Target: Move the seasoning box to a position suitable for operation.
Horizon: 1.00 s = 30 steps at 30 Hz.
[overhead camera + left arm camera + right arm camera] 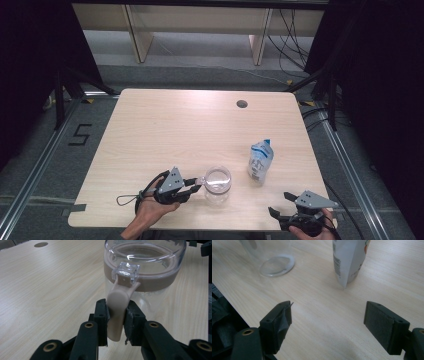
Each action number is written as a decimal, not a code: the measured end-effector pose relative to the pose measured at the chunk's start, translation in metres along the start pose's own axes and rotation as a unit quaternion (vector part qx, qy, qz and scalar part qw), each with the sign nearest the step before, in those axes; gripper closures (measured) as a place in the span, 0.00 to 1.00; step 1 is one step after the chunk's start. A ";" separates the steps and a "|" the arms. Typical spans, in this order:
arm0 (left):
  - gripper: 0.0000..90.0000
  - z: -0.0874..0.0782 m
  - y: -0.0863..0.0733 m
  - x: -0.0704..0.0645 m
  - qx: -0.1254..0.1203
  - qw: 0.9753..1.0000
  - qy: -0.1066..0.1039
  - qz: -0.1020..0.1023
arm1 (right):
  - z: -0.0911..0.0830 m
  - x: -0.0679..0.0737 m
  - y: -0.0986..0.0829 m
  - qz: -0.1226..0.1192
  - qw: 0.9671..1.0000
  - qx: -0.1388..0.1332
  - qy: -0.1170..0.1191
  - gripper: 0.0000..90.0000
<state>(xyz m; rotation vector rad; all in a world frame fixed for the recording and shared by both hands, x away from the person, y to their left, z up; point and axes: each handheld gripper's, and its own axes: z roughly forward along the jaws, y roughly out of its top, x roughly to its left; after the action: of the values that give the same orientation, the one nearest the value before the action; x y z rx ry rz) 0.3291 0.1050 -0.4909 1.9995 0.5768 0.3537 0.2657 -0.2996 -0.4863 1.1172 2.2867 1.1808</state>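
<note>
A clear plastic jar (218,184) (145,267) (270,255) with a beige-rimmed lid stands near the table's front edge. Its lid has a beige latch tab (117,312) hanging down the side. My left gripper (197,186) (117,320) is shut on that tab, coming at the jar from the left. A white and blue pouch (260,160) (348,260) stands upright to the right of the jar. My right gripper (280,204) (328,317) is open over bare table at the front right, short of the pouch, with nothing between its jaws.
The wooden table (165,130) has a round cable hole (242,104) (41,244) at the back right. Dark frame posts and cables flank the table on both sides. The table's front edge lies just under both hands.
</note>
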 end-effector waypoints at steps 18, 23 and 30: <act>0.55 -0.014 0.001 -0.002 -0.004 0.999 0.002 -0.035 | 0.001 0.002 0.001 0.000 1.000 -0.001 0.010 0.26; 0.53 -0.018 0.001 -0.001 -0.012 0.998 -0.003 -0.059 | 0.001 0.001 0.001 -0.010 1.000 -0.007 0.007 0.27; 0.52 -0.026 0.003 -0.002 -0.027 0.996 -0.010 -0.084 | 0.001 0.005 0.004 -0.013 0.999 -0.024 0.023 0.31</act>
<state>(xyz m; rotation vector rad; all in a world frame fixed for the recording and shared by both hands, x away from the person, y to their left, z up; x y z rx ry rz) 0.3158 0.1220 -0.4760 1.8869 0.7091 0.2431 0.2655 -0.2939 -0.4838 1.0517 2.2864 1.2566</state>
